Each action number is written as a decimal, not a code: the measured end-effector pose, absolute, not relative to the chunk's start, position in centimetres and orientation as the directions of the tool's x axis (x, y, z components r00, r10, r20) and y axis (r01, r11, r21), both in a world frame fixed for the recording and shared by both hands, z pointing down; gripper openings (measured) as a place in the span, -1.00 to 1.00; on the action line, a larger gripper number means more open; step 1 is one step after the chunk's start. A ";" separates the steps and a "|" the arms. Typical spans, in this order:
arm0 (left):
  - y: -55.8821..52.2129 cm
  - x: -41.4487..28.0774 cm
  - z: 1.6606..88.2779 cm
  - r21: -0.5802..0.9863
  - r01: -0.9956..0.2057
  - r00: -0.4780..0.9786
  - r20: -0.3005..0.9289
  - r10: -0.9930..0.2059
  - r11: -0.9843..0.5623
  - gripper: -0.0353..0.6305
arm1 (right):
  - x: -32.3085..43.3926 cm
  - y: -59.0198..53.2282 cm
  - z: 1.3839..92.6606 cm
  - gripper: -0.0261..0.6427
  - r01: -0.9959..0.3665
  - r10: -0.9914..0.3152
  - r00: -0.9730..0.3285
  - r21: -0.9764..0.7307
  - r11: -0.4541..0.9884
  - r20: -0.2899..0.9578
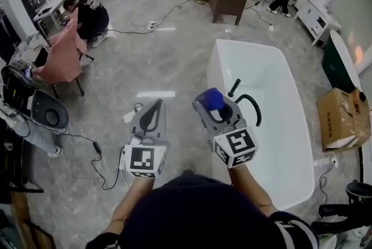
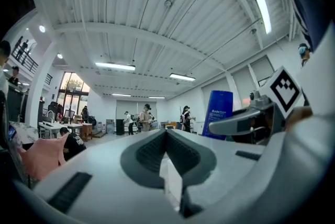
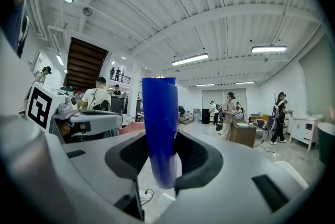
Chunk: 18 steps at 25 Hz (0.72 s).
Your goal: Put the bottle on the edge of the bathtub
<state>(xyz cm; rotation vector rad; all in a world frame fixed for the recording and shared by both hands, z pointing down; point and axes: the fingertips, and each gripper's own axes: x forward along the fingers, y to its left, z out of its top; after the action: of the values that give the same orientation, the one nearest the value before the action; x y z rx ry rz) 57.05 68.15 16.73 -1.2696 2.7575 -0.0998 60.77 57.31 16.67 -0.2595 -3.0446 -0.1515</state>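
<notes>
Over the left rim of the white bathtub (image 1: 216, 67), as our head view shows it, we hold the right gripper (image 1: 216, 109) with its jaws clenched on the blue bottle (image 1: 213, 98), which stands upright between them and touches no surface. Just beside it, over the grey floor (image 1: 145, 61), our left gripper (image 1: 152, 115) has its jaws pressed together, holding nothing.
</notes>
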 end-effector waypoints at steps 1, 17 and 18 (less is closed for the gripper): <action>67.2 56.0 16.5 -0.105 -0.748 -0.652 -0.071 -0.755 0.656 -0.89 | 59.6 56.4 16.5 -0.43 0.183 0.175 -0.981 0.094 0.979 0.088; 57.5 47.9 17.1 -0.080 -0.725 -0.684 -0.033 -0.729 0.684 -0.89 | 51.1 46.1 18.3 -0.43 0.210 0.204 -0.971 0.034 0.977 0.121; 57.4 47.5 17.0 -0.078 -0.725 -0.684 -0.033 -0.729 0.684 -0.89 | 50.8 45.9 18.4 -0.43 0.207 0.202 -0.972 0.031 0.978 0.123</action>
<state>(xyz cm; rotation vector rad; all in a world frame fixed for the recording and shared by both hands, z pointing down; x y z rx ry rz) 47.52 57.38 17.02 -1.2212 2.8266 -0.0904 50.81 45.94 18.41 -0.3124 -3.0053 -0.0660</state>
